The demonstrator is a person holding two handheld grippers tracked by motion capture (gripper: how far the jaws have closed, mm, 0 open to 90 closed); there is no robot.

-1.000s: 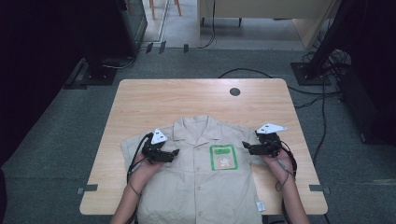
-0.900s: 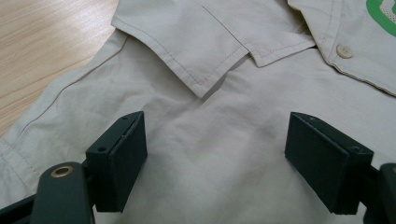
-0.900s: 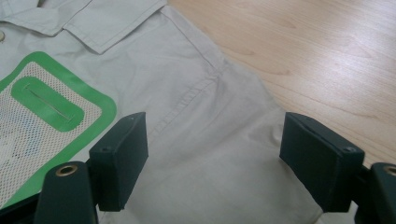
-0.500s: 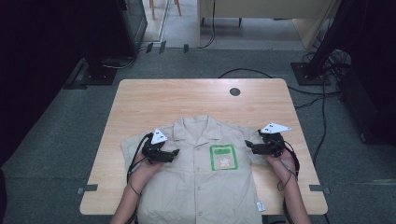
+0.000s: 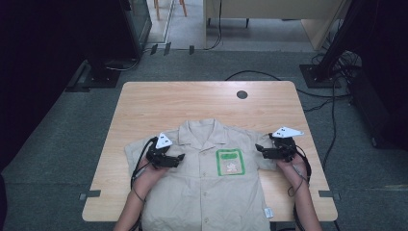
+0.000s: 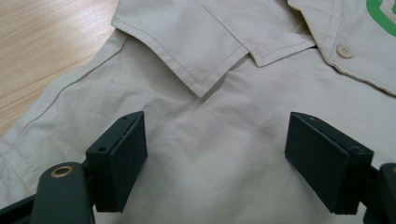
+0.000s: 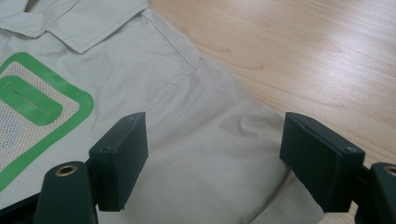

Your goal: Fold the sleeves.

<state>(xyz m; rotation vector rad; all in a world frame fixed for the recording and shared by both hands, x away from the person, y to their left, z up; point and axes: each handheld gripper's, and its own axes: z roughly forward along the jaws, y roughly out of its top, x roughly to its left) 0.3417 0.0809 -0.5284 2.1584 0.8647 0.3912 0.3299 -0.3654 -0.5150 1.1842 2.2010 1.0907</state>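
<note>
A beige short-sleeved shirt (image 5: 207,192) lies flat, front up, on the wooden table (image 5: 192,103), collar (image 5: 202,131) toward the far side. A green-edged chest patch (image 5: 230,162) sits right of its button line. My left gripper (image 5: 179,157) rests over the shirt's left chest. Its jaws stand wide open just below a collar point (image 6: 205,79), with nothing between them. My right gripper (image 5: 260,149) is over the right shoulder and sleeve (image 7: 224,154), also open and empty. The patch (image 7: 32,112) lies to its left.
A round cable hole (image 5: 242,95) sits in the far right part of the table. A small white tag (image 5: 267,212) hangs off the shirt's lower right edge. Bare wood (image 7: 303,56) borders the right sleeve. Black cables (image 5: 332,110) run over the floor to the right.
The right gripper has drifted slightly to the right, toward the sleeve. The left gripper and the shirt have not moved.
</note>
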